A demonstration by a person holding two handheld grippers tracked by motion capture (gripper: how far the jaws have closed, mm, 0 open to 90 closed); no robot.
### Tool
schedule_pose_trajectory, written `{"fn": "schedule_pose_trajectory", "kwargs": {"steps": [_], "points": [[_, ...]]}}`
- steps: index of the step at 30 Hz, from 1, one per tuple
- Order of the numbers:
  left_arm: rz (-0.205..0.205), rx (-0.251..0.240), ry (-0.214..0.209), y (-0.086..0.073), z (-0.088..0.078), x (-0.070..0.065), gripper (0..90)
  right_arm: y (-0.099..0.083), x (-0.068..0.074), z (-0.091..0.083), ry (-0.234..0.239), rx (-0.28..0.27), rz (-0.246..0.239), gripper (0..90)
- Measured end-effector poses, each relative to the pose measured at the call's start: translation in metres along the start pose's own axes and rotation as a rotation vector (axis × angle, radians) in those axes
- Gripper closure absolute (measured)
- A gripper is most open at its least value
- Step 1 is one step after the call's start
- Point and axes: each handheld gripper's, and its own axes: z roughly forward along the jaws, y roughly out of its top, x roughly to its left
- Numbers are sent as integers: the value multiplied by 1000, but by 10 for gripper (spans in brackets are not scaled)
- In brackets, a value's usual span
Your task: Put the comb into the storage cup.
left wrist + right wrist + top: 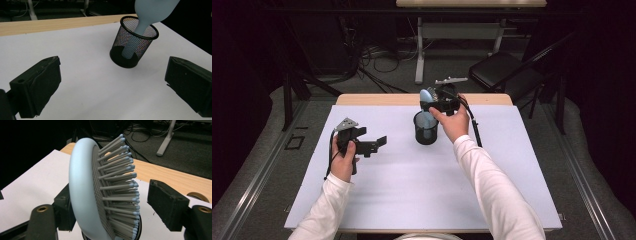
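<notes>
Both claws gape: right claw [110, 202] loosely flanks the hairbrush [100, 187] standing in the mesh cup [133, 42]; left claw [110, 85] holds nothing

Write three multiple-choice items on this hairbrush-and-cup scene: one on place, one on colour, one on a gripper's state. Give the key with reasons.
1. Where is the handle of the pale blue plastic hairbrush?
A. flat on the table
B. inside the black wire-mesh cup
C. between the left gripper's pads

2. What colour is the table's cover?
A. white
B. red
C. green

3. How do the left gripper jaws stand?
A. clamped on the cup
C. clamped on the brush
B. wide apart, with nothing between them

Key: B, the handle runs down into the mesh; A, the sheet is plain white; B, bare table shows between the pads.
</notes>
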Motion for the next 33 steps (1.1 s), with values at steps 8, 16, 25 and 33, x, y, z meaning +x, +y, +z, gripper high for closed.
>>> {"fn": "schedule_pose_trajectory", "kwargs": {"steps": [8,16,25,33], "points": [[0,0,0,0,0,0,7,0,0,1,-32,8,11,145],[0,2,0,0,0,0,6,3,-1,-2,-37,1,40,42],[-1,2,0,0,0,0,7,4,0,-1,-34,14,46,0],[-1,2,1,0,0,0,7,5,0,0,-46,41,43,0]]}}
